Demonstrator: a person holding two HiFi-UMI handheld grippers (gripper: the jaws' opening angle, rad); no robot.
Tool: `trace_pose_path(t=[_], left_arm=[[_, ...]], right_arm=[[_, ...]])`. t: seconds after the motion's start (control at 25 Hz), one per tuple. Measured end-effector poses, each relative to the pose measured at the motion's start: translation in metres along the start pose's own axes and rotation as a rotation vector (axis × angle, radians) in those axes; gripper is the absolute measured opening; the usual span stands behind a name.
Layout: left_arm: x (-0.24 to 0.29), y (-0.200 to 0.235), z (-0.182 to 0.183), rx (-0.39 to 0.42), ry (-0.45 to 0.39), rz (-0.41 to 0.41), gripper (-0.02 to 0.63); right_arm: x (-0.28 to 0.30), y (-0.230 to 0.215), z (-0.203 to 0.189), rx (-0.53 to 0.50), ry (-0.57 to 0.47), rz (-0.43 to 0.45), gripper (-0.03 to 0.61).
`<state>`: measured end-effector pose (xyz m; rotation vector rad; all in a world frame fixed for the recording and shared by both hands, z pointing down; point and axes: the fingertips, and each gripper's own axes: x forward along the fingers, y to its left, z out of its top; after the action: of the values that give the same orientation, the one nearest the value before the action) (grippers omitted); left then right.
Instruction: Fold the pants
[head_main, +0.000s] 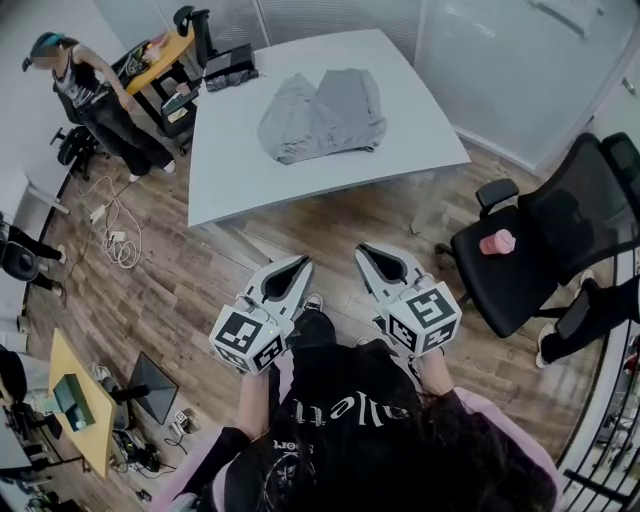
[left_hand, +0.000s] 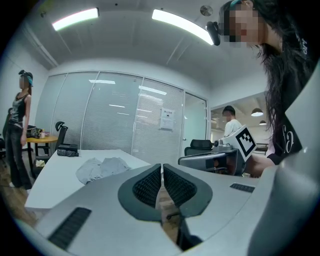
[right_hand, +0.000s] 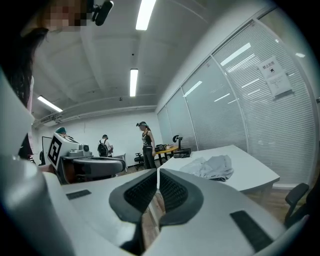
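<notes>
Grey pants (head_main: 322, 115) lie crumpled on the white table (head_main: 240, 165), well ahead of both grippers. From the left gripper view the pants (left_hand: 102, 168) lie on the table at left; in the right gripper view the pants (right_hand: 211, 166) lie at right. My left gripper (head_main: 303, 263) is shut and holds nothing, hanging over the wooden floor short of the table's near edge. My right gripper (head_main: 365, 251) is also shut and holds nothing, beside the left one. Each gripper view shows its own jaws pressed together, the left gripper (left_hand: 162, 167) and the right gripper (right_hand: 158, 173).
A black office chair (head_main: 540, 245) with a pink cup (head_main: 497, 241) on its seat stands right of me. A person (head_main: 95, 100) stands at far left by a yellow desk (head_main: 160, 58). A dark bag (head_main: 230, 66) lies at the table's far corner. Cables (head_main: 115, 235) trail on the floor.
</notes>
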<state>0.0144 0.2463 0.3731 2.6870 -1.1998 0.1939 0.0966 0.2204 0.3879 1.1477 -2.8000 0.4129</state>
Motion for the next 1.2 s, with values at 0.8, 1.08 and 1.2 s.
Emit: trace_pose_path(t=[0.8,1.08,1.2], left_arm=[[0.045,0.136,0.004,-0.027,0.057,-0.058,0.035],[0.064,0.199,0.009,-0.044,0.077,-0.108,0.035],[0.071,0.222,0.009,-0.049,0.077,-0.131,0.035]], right_arm=[[0.122,-0.047,0.006,0.072,0.065,-0.093,0.031],[0.185,-0.053,0.014,0.073,0.103,-0.124,0.031],[0.208,-0.056,0.016,0.070,0.114,-0.138,0.031]])
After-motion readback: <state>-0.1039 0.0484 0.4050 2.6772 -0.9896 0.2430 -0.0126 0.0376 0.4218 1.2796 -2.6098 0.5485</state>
